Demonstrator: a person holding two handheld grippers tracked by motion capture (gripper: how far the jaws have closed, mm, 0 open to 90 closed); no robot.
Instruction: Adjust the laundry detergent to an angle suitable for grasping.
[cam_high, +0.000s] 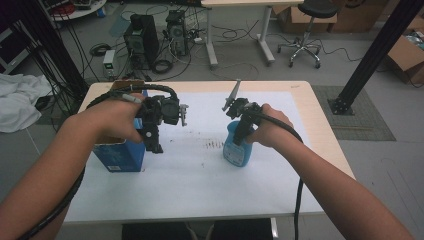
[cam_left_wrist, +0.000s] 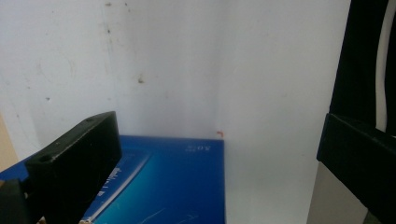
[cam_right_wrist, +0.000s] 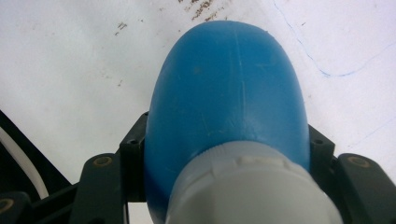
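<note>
A blue bottle (cam_high: 236, 152) with a pale screw cap (cam_right_wrist: 247, 186) stands on the white paper (cam_high: 200, 170) right of centre. My right gripper (cam_high: 240, 136) comes down on it from above, and in the right gripper view the two jaws of this gripper (cam_right_wrist: 229, 140) press on both sides of the bottle's shoulder (cam_right_wrist: 229, 88). A blue box (cam_high: 120, 156) stands at the left. My left gripper (cam_high: 154, 146) hangs at the box's right side, pointing down. Seen in the left gripper view, this gripper (cam_left_wrist: 219, 135) has its jaws wide apart above the box's top (cam_left_wrist: 177, 182), not gripping it.
The wooden table (cam_high: 322, 135) shows bare at its right edge beyond the paper. Dark smudges (cam_high: 215, 145) mark the sheet between the two hands. On the floor beyond are computer towers (cam_high: 142, 40), cables, a stool (cam_high: 306, 35) and a black post (cam_high: 372, 55).
</note>
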